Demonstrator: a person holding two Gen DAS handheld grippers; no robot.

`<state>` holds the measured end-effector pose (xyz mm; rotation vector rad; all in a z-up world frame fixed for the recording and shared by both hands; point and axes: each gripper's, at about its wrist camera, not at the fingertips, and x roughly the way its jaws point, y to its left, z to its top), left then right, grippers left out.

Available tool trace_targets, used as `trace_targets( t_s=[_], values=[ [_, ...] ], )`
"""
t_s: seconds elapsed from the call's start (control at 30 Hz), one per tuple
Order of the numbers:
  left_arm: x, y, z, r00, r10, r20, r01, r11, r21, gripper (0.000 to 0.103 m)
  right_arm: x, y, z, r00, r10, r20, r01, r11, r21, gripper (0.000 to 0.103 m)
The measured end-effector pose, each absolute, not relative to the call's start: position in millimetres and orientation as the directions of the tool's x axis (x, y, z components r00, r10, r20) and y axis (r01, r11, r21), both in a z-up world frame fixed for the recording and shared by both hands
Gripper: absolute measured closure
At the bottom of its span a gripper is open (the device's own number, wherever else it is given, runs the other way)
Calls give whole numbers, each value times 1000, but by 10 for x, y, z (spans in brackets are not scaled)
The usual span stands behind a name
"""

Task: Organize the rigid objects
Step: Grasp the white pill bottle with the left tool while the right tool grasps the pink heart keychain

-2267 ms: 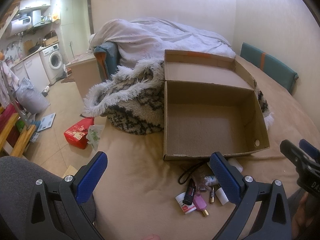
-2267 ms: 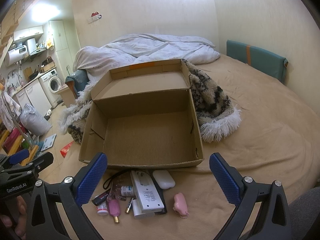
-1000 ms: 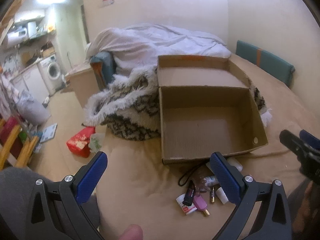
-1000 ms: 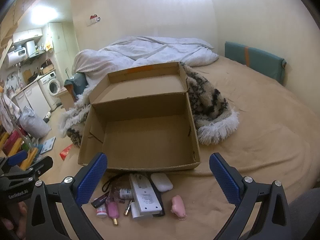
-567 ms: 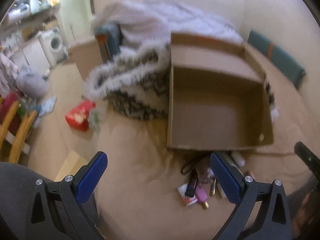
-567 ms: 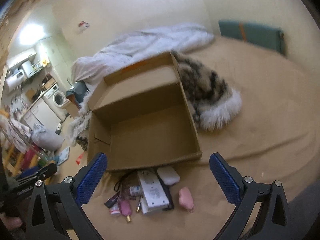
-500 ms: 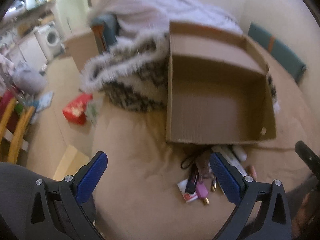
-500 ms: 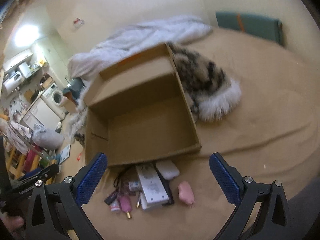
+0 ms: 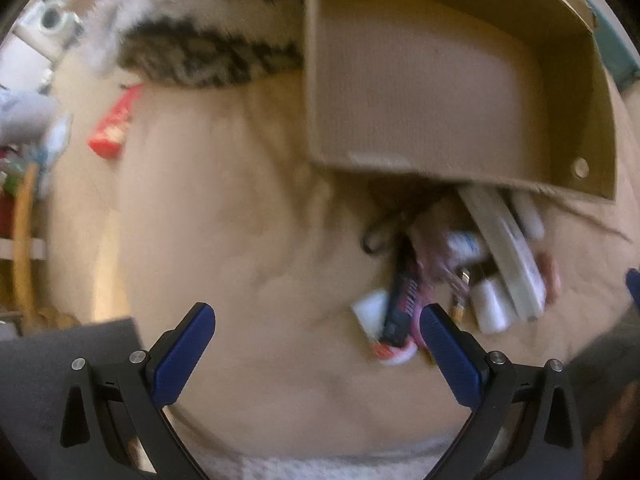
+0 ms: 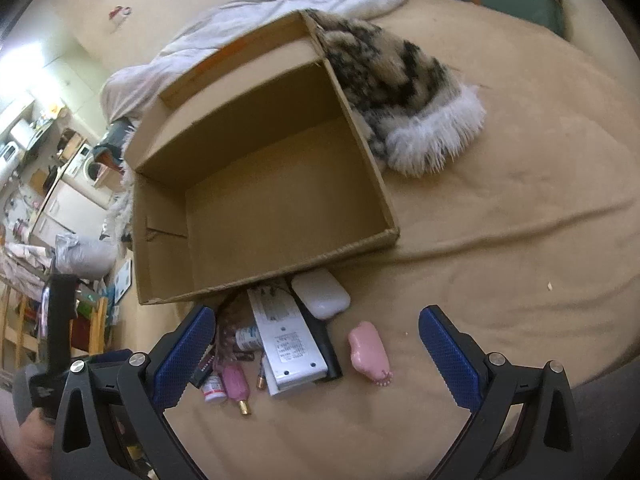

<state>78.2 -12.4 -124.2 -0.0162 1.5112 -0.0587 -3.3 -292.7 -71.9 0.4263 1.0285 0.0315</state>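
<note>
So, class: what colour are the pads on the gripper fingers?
Dark blue pads on black frames, clearest in the right wrist view.

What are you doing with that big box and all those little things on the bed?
A person holds two grippers and is tidying small things into the cardboard box. Nothing shows inside the box yet. The things lie in a little pile just in front of it: a white remote, a white case, a pink toy, a pink bottle. The left gripper and the right gripper are both open, near the pile, holding nothing.
</note>
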Motion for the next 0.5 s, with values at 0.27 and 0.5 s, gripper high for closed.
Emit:
trace_targets(
  t_s=[0.27,0.5],
  values=[
    [662,-242,-1673,-78,-157,-985,-45,987,-154,48,6,-2803,-771,486,218,-846,143,936,323,0],
    [668,-108,-1821,-68,-241,-968,-143,963,-230,76,-9,-2828,-791,471,226,-853,141,935,325,0]
  ],
)
